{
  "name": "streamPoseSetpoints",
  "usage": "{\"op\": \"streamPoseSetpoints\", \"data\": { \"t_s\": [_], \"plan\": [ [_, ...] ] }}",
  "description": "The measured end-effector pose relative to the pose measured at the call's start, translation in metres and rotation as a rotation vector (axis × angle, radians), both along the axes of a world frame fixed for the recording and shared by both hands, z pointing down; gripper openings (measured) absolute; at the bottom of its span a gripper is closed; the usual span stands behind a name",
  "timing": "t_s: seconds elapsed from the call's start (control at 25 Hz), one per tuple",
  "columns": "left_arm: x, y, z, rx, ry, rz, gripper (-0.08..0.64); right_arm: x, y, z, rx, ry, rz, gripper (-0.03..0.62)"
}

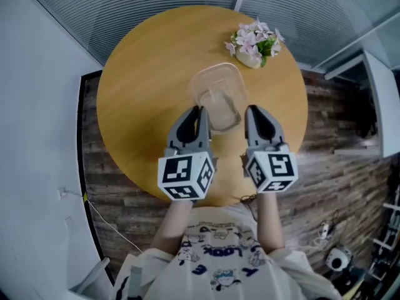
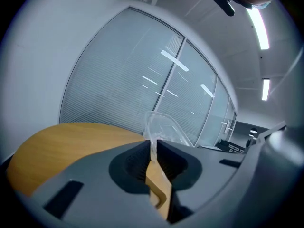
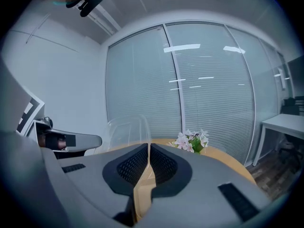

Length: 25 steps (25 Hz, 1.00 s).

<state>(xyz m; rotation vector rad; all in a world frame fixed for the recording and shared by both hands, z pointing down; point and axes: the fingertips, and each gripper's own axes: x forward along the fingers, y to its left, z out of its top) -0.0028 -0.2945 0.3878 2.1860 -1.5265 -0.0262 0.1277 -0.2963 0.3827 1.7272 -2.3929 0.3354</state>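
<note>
Left gripper (image 2: 153,147): jaws closed narrow, pinching the thin edge of a clear plastic box (image 1: 217,96) between the ribbed pads; grips the box's near left side; marker cube on its back, the person's forearm behind it. Right gripper (image 3: 149,155): jaws likewise drawn together on the thin edge of the same box, at its near right side; marker cube on its back. The two grippers lie side by side, near each other, the box spanning between their tips. Box: transparent, rounded corners, nothing visible inside, sitting over the middle of the table and extending away from the person; whether its bottom touches the tabletop cannot be told. Table (image 1: 140,83): round, light wood top. Flowers (image 1: 255,41): small bunch, pink and white with green leaves, in a pale pot, on the far right part of the table, well apart from the box. Floor (image 1: 325,167): dark wood planks around the table. Blinds (image 1: 156,5): grey slats over glass panels beyond the table's far edge. Wall (image 1: 37,136): plain white, on the left.
</note>
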Motion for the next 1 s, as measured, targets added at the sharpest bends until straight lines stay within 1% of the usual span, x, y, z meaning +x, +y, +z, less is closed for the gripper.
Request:
{"op": "streamPoseSetpoints", "data": {
  "t_s": [0.36,0.72,0.88,1.0],
  "plan": [
    [-0.007,0.012,-0.039,0.086,0.008,0.017,0.043,-0.007,0.014,-0.041,0.089,-0.016,0.021,0.018],
    [-0.016,0.020,-0.067,0.152,0.011,0.014,0.043,-0.016,0.024,-0.070,0.155,-0.016,0.032,0.018],
    [-0.017,0.026,-0.076,0.172,0.018,0.011,0.043,-0.015,0.029,-0.080,0.181,-0.022,0.044,0.018],
    [-0.016,0.027,-0.083,0.186,0.019,0.012,0.043,-0.016,0.029,-0.087,0.191,-0.024,0.036,0.018]
  ]
}}
